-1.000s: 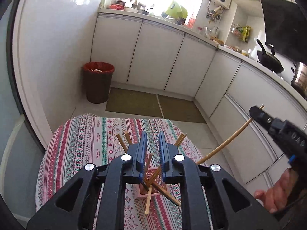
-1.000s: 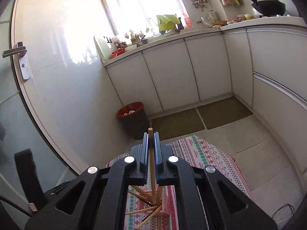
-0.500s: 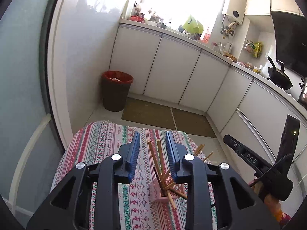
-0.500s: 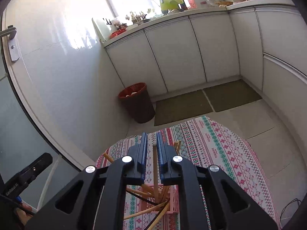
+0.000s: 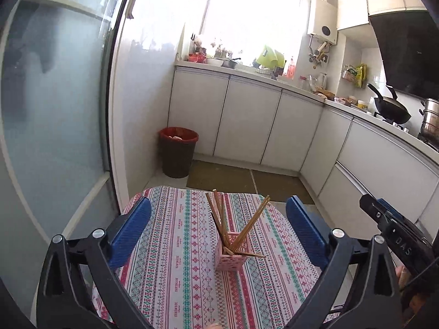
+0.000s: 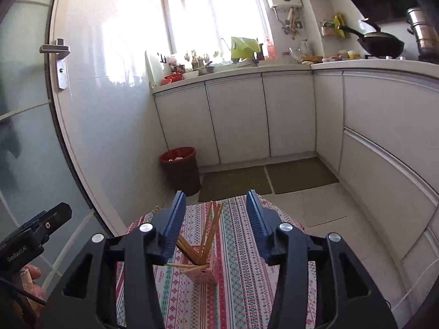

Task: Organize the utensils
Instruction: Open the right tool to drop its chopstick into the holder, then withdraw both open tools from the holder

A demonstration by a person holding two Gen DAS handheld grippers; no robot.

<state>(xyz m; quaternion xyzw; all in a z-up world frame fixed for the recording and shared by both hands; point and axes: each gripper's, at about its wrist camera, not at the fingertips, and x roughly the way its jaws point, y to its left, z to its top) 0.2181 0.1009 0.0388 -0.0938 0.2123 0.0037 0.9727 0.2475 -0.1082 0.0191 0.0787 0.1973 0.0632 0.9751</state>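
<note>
A pink perforated holder (image 5: 230, 255) stands on the table with several wooden chopsticks (image 5: 219, 216) leaning out of it; one lies across its rim. My left gripper (image 5: 216, 205) is back from the holder, jaws opening wide, nothing between the pads. The right wrist view shows the same holder (image 6: 204, 274) and chopsticks (image 6: 210, 230) ahead of my right gripper (image 6: 215, 196), whose jaws are opening and touch nothing. The right gripper (image 5: 384, 219) also shows at the right edge of the left wrist view, and the left gripper (image 6: 41, 224) at the left edge of the right wrist view.
A small table with a striped patterned cloth (image 5: 170, 260) carries the holder. Beyond it are a red-lined waste bin (image 5: 178, 150), floor mats (image 5: 247, 181) and white kitchen cabinets (image 5: 247, 123). A frosted glass door (image 5: 55, 109) stands close on the left.
Both grippers went from nearly shut to open. The right one let go of the chopstick it held, which now stands in the holder. Both pulled back and up from the holder.
</note>
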